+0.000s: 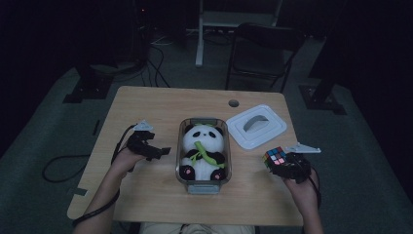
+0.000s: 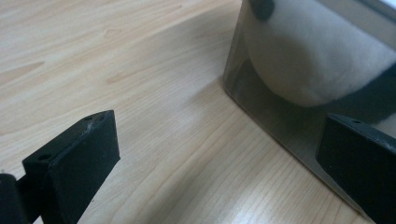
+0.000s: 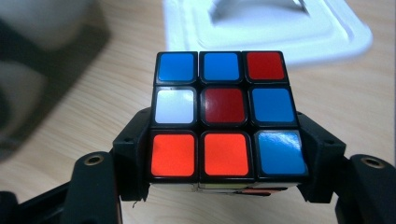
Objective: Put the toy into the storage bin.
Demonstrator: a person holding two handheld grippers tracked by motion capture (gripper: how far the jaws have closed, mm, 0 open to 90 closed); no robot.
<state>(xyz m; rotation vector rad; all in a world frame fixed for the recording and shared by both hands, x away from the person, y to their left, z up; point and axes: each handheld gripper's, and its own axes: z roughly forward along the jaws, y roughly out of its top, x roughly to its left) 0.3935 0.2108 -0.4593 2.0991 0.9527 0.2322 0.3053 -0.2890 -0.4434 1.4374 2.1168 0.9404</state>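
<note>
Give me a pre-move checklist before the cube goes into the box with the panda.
1. Puzzle cube clamped between right gripper jaws: ok.
2. Clear box open, white lid set aside on the table: ok.
3. Free room in the box beside the plush panda: not ok, it takes up most of it.
4. Left gripper jaws open, holding nothing: ok.
5. Left gripper ready at the box wall to steady it: cannot tell if touching.

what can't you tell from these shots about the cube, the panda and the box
- Puzzle cube, right gripper view: side faces hidden by the right gripper.
- Panda toy, left gripper view: cut off by the frame edge.
- Clear box, high view: too dim to see under the panda.
</note>
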